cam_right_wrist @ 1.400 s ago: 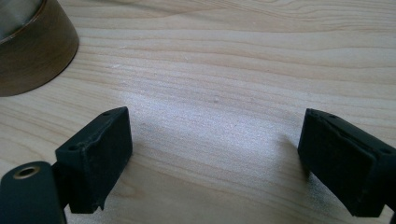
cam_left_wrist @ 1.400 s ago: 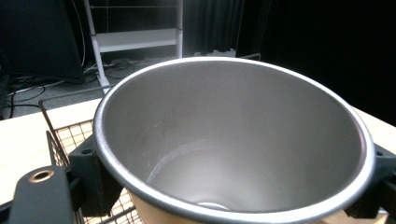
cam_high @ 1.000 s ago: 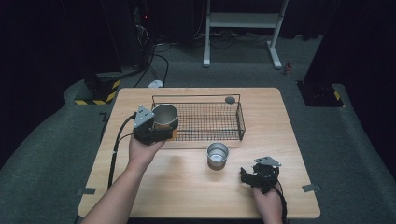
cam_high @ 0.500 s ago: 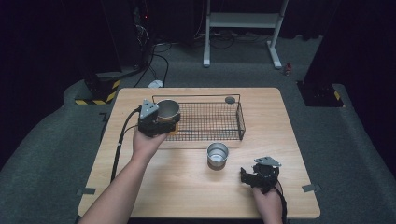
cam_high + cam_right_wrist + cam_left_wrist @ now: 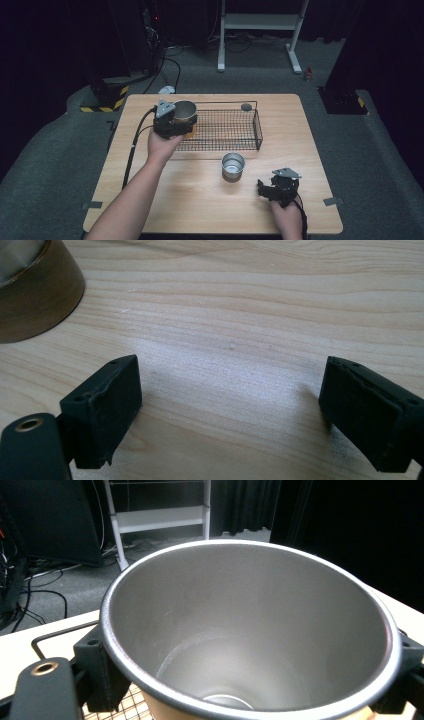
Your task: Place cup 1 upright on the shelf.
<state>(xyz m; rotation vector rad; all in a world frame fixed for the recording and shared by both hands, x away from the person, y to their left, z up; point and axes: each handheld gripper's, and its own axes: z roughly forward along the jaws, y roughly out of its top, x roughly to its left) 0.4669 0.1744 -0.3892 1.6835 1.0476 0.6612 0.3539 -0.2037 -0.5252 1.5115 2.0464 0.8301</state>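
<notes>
A steel cup [image 5: 185,113] hangs over the left end of a black wire basket [image 5: 252,134], with my left gripper [image 5: 179,124] shut on it. In the left gripper view the cup [image 5: 250,625] opens toward the camera, and a black pad [image 5: 100,672] presses on each side of its wall. A second steel cup [image 5: 233,166] stands upright on the table in front of the basket. My right gripper [image 5: 266,189] rests on the wood near the front right, open, its pads [image 5: 107,405] wide apart over bare table. That second cup's side [image 5: 35,295] lies just beyond its left jaw.
The wooden table [image 5: 180,205] has bare wood in front of the basket. A small dark round object [image 5: 246,106] lies at the basket's far rim. The left gripper's cable [image 5: 134,145] trails off the table's left side. A white stand [image 5: 260,22] is on the floor behind.
My left hand has carried the cup to the right and away from the person, from the basket's left edge to over its left end. The right gripper has stayed put.
</notes>
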